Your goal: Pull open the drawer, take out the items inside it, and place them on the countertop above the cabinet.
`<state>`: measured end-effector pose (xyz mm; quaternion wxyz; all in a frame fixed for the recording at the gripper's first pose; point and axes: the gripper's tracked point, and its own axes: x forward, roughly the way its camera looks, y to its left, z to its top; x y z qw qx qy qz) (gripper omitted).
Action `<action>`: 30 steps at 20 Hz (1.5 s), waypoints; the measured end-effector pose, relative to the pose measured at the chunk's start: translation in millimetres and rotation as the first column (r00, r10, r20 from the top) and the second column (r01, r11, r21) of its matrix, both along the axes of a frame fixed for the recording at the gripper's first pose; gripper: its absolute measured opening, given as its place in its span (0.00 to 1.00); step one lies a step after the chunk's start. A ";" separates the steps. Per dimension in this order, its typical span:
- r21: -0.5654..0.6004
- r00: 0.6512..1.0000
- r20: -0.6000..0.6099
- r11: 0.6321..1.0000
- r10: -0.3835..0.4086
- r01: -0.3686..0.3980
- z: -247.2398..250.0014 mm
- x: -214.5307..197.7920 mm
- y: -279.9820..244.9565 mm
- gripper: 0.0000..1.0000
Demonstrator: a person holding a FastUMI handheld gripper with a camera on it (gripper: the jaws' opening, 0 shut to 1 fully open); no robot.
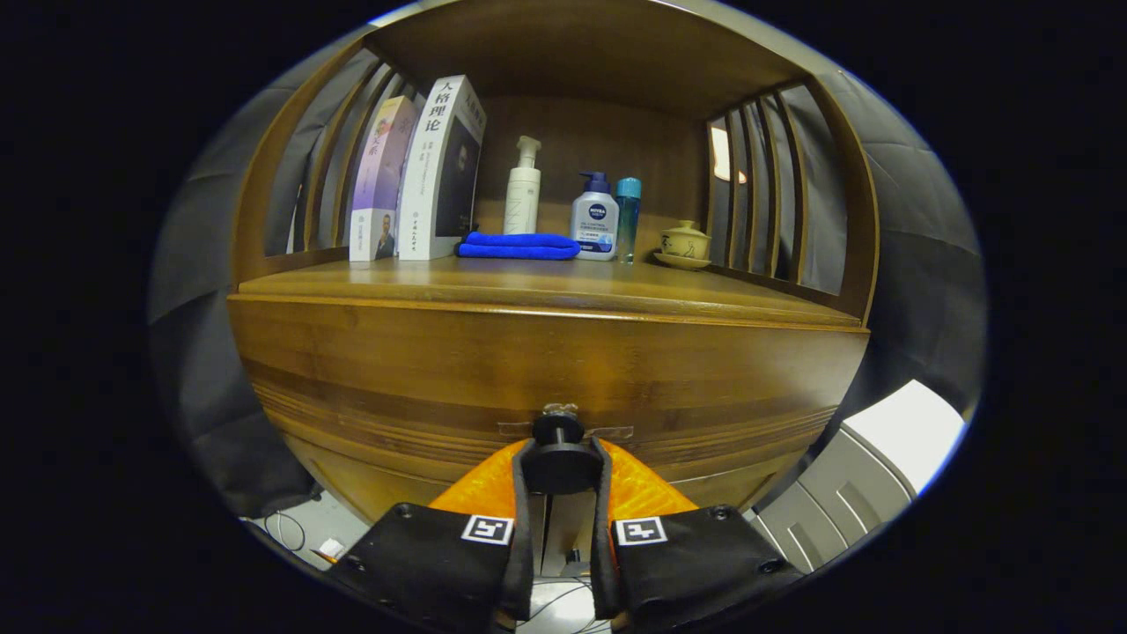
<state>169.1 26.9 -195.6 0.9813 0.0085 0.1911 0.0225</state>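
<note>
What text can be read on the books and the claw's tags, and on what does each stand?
"人格理论": cover of the white book, standing on the countertop.
Smaller print on the white book: too small to read.
Purple book beside it: characters too blurred to read.
Square tags on the claw, whose fingers grip the drawer knob: patterns, no words.

Gripper [561, 467]: orange fingers, black pads, square black-white markers, screws.
</note>
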 end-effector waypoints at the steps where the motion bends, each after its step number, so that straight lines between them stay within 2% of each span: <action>1: -0.003 1.000 0.004 1.000 0.006 -0.006 0.8 -1.9 -0.5 0.28; 9: -0.037 1.000 -0.005 0.999 0.002 -0.002 3.1 -37.2 -5.3 0.28; 30: -0.039 1.000 -0.009 0.999 -0.008 0.007 7.6 -143.9 -14.6 0.28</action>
